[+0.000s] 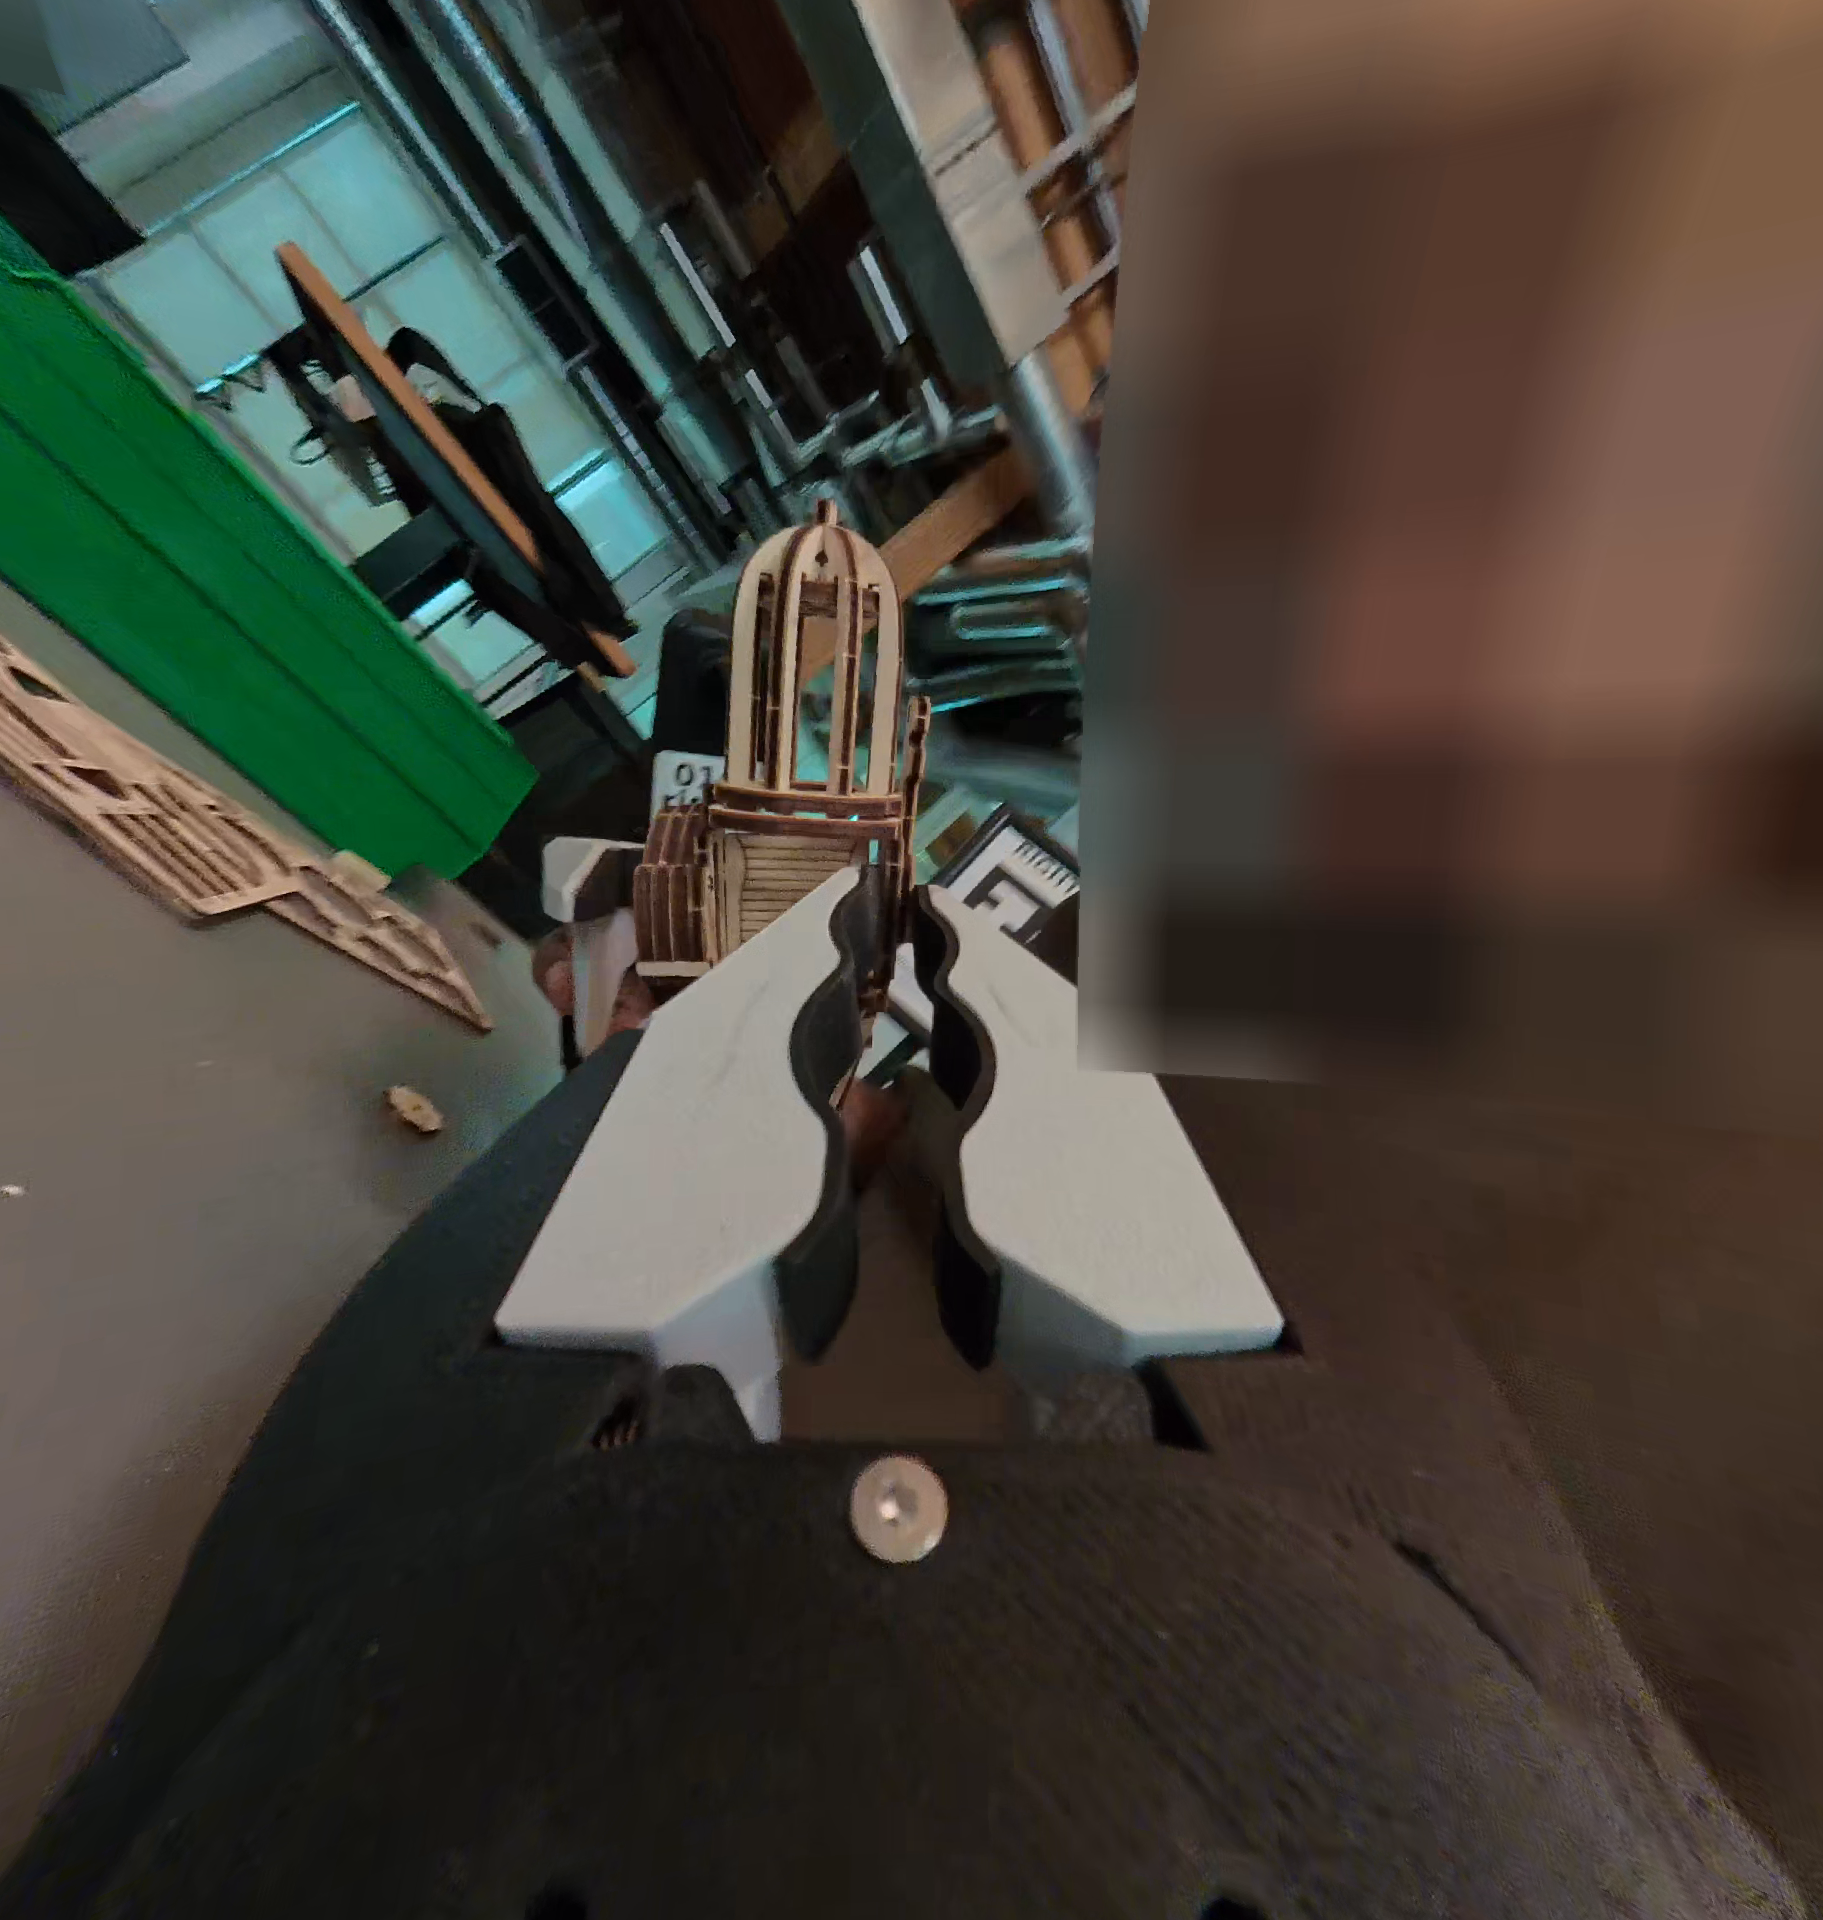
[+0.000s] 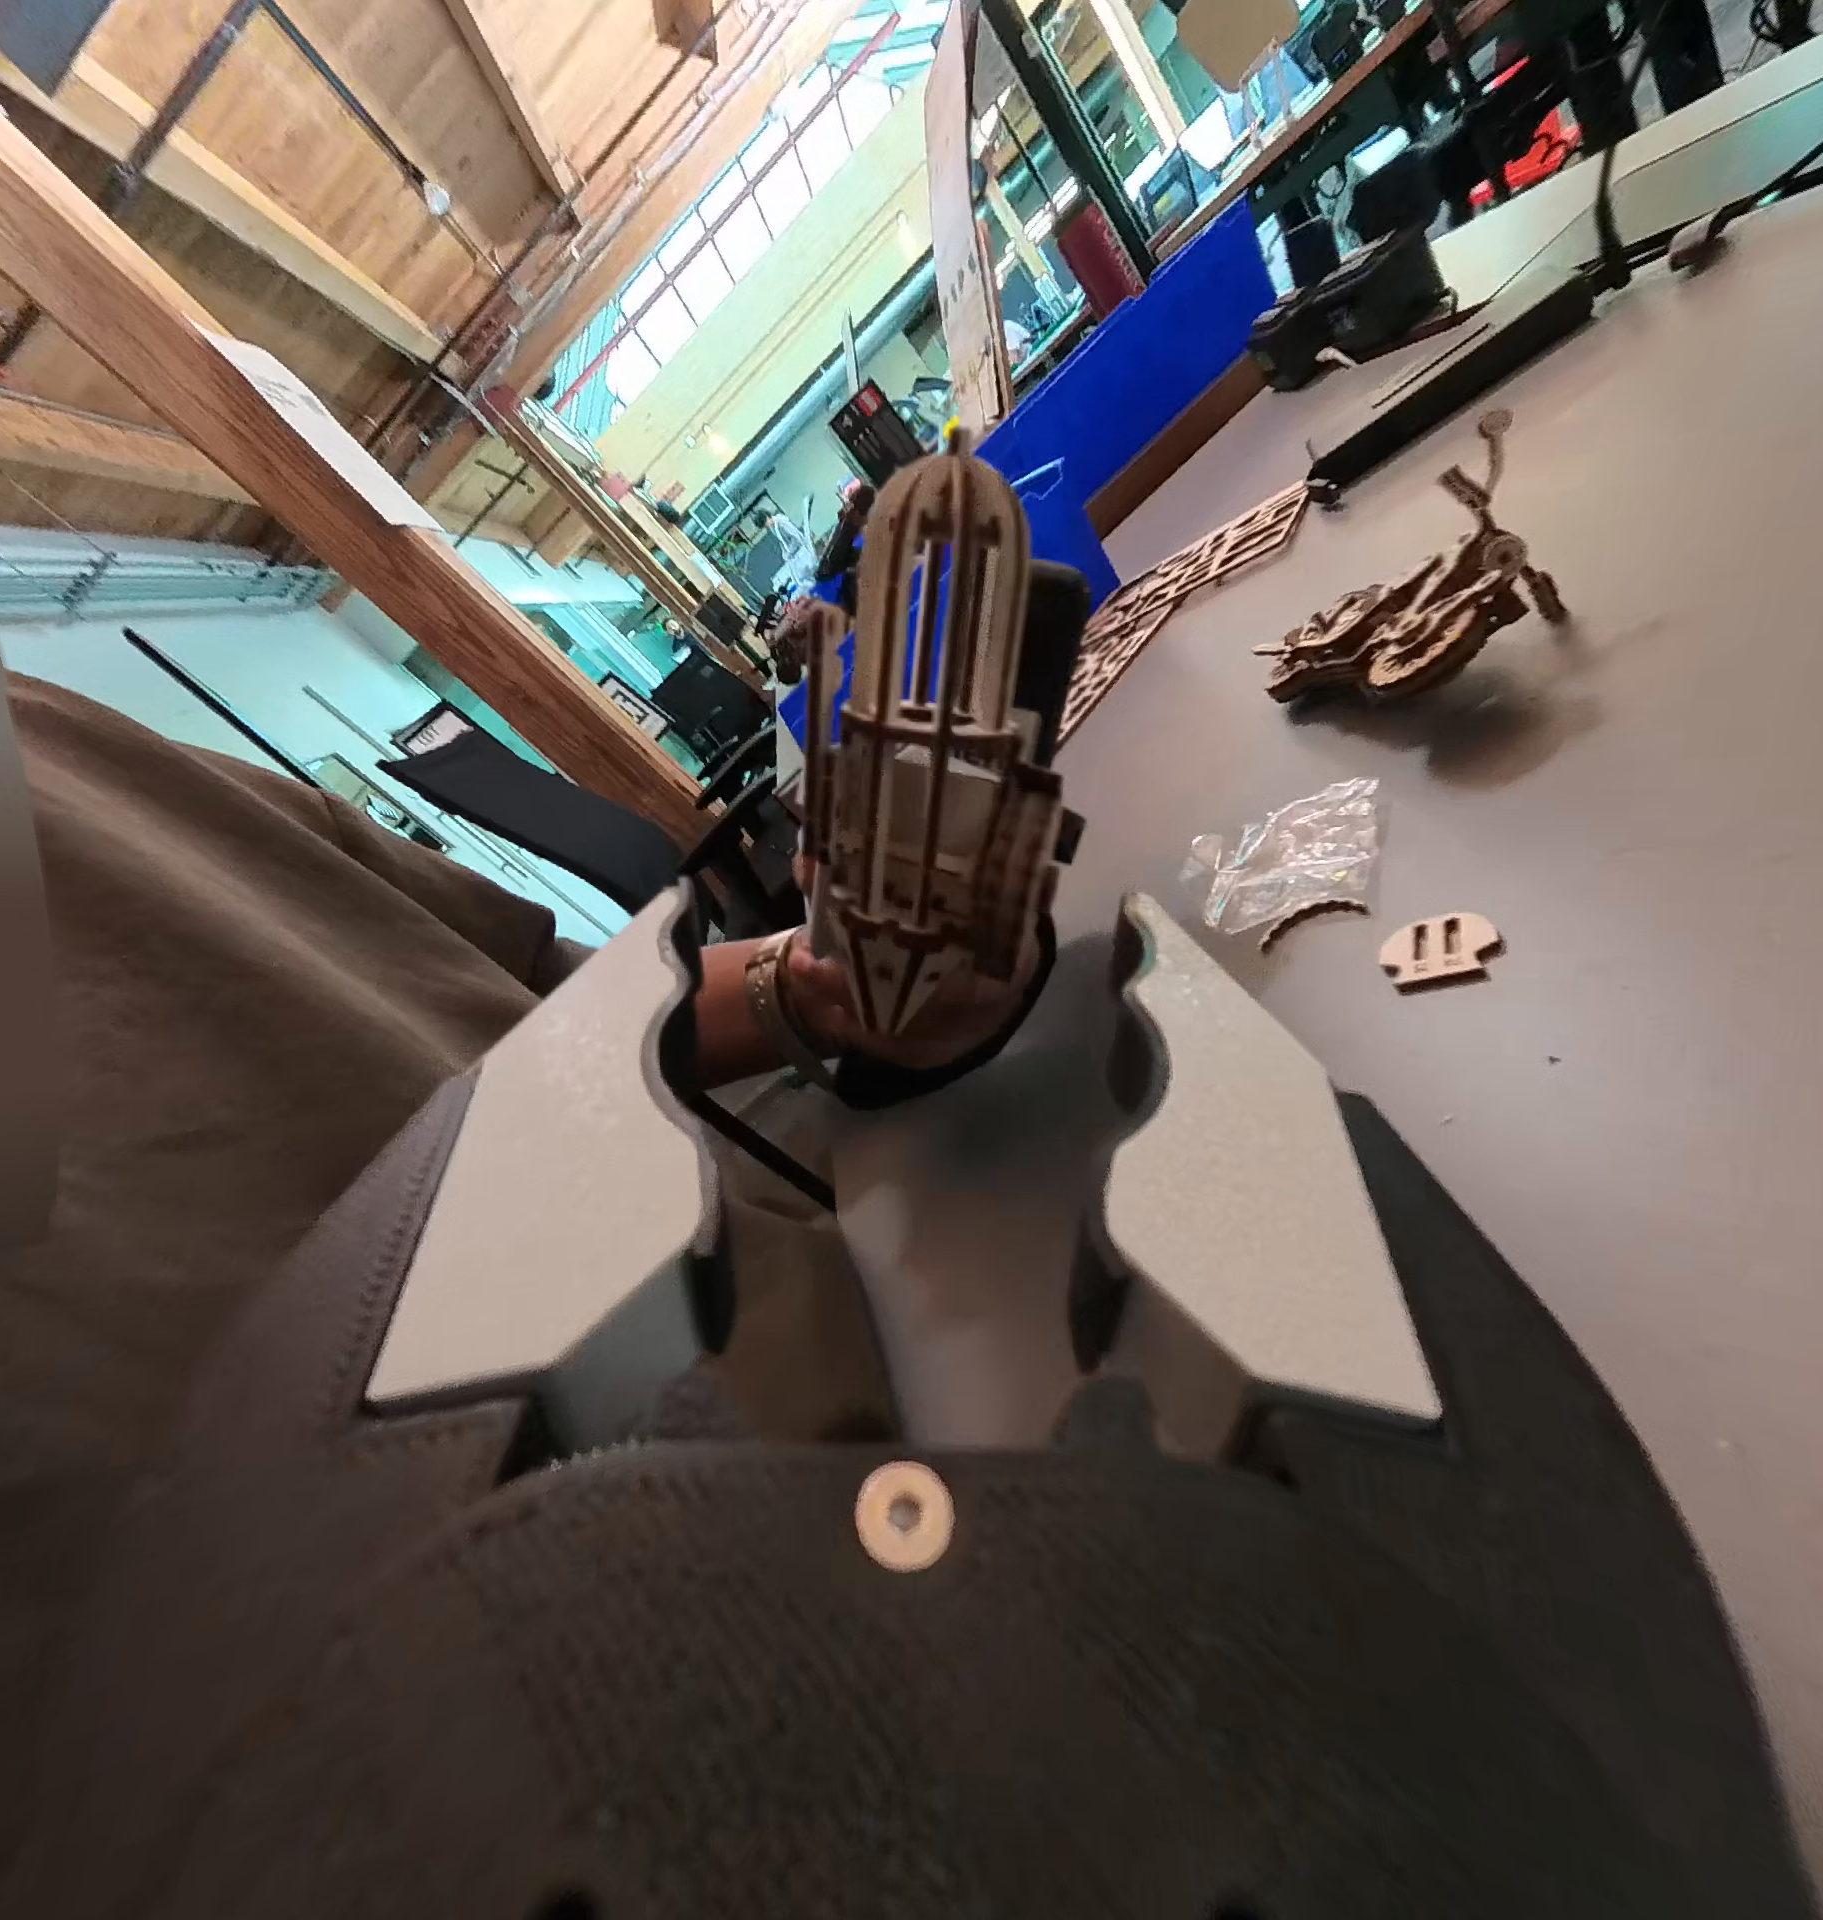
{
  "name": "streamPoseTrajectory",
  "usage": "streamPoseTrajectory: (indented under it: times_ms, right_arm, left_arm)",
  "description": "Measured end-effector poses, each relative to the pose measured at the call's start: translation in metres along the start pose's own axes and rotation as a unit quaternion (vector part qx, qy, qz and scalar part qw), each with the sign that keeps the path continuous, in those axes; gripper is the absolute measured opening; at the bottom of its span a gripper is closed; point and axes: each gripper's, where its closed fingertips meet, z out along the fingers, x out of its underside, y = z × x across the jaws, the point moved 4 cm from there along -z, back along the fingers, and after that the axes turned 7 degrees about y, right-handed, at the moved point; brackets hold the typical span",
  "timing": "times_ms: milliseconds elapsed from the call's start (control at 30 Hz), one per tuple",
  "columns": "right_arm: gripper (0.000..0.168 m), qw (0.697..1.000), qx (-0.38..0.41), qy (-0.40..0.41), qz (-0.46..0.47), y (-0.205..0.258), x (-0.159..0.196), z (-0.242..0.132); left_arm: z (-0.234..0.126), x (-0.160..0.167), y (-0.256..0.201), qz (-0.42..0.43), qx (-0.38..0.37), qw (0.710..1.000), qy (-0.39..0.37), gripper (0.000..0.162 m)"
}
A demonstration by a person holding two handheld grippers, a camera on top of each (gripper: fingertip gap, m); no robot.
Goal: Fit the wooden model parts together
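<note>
A pale wooden model with a domed cage top (image 1: 813, 675) is held up in the air above the grey table (image 1: 159, 1195). My left gripper (image 1: 891, 899) is shut on a thin wooden strip (image 1: 912, 790) at the model's right side. In the right wrist view the same model (image 2: 928, 769) stands just past my right gripper (image 2: 912, 920), whose jaws are wide apart on either side of its base, not touching it. One white finger (image 1: 585, 904) of the right gripper shows left of the model in the left wrist view.
A green bin (image 1: 190, 582), a punched-out wooden sheet (image 1: 190, 821) and a wood chip (image 1: 413, 1107) lie to the left. On the table (image 2: 1613, 1039) to the right are a wooden motorcycle model (image 2: 1406, 634), a clear plastic bag (image 2: 1291, 852), a small slotted wooden part (image 2: 1442, 951) and a blue bin (image 2: 1125, 416). Left and right tips are no more than a few centimetres apart.
</note>
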Motion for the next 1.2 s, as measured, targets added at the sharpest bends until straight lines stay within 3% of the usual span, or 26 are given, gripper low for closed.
streamPoseTrajectory:
  times_ms: [167, 367, 833, 933, 1000, 1200]
  right_arm:
    - [0.072, 1.000, 0.018, 0.007, -0.015, 0.001, 0.002, 0.003]
    - [0.051, 0.996, 0.055, 0.042, -0.049, -0.003, 0.010, 0.006]
    - [0.050, 0.996, 0.060, 0.049, -0.050, -0.006, 0.011, 0.005]
    - [0.061, 0.998, 0.040, 0.034, -0.024, -0.006, 0.009, 0.003]
    - [0.053, 0.999, 0.030, 0.026, -0.005, -0.007, 0.007, 0.001]
    - [0.050, 0.999, 0.026, 0.039, -0.002, -0.008, 0.009, 0.000]
  left_arm:
    - [0.008, 0.010, 0.005, 0.057, -0.063, 0.995, 0.048, 0.005]
    - [0.011, 0.012, 0.004, 0.061, -0.067, 0.995, 0.049, 0.005]
    - [0.012, 0.013, 0.005, 0.063, -0.085, 0.993, 0.048, 0.005]
    - [0.013, 0.016, 0.008, 0.066, -0.099, 0.991, 0.061, 0.005]
    - [0.015, 0.017, 0.007, 0.071, -0.099, 0.990, 0.068, 0.005]
    - [0.015, 0.017, 0.007, 0.070, -0.105, 0.990, 0.069, 0.005]
